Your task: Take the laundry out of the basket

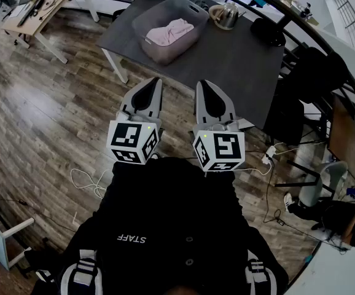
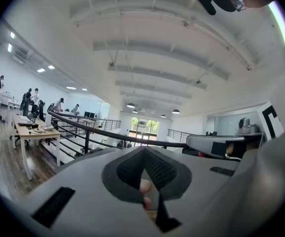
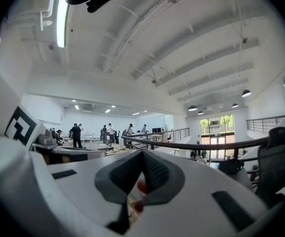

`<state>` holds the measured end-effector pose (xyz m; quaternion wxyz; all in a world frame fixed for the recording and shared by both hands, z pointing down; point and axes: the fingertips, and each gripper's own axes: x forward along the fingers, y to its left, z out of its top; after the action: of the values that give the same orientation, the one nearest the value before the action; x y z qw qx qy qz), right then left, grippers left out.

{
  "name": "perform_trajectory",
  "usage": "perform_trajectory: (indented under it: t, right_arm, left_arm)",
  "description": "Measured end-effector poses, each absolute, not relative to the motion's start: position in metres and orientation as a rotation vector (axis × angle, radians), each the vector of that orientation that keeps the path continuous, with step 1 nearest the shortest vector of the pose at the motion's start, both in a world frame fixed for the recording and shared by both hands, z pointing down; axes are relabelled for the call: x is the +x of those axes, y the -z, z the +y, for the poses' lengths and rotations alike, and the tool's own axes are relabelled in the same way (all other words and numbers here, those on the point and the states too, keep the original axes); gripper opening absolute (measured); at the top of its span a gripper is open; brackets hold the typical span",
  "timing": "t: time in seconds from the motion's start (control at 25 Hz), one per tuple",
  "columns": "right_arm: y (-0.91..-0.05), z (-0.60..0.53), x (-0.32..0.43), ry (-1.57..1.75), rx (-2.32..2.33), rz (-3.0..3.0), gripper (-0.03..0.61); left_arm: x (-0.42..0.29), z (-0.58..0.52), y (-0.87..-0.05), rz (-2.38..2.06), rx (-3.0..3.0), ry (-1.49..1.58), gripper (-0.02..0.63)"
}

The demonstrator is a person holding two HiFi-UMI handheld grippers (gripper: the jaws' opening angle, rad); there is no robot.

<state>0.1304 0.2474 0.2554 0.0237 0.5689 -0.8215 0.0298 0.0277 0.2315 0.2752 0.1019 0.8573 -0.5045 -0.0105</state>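
Two claws to open before anything else: left gripper [image 1: 155, 82] and right gripper [image 1: 203, 83] both clamped shut on nothing, pads pressed together in each gripper view. Looks like the approach step, nothing lifted yet. Spread one set of jaws wide and cross the wood floor [image 1: 61, 97] to the dark table [image 1: 239, 66]. Come in over the near rim of the grey basket [image 1: 159, 57] and drop onto the pink laundry [image 1: 170, 31] heaped inside. Pinch a thick fold, lift straight up clear of the wall. Keep off the kettle [image 1: 225, 16] just beside the basket, upper middle of frame. Pose: side by side at centre frame, close to the chest, level, tips aimed at the table, well short of the basket.
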Motion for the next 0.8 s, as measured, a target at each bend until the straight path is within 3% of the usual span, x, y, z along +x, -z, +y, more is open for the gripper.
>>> perform_trajectory:
  t: [0.8]
  right_arm:
    - [-0.282, 0.227, 0.090, -0.174, 1.788, -2.480, 0.014]
  left_arm:
    - [-0.014, 0.211, -0.307, -1.423, 2.510, -0.027, -0.002]
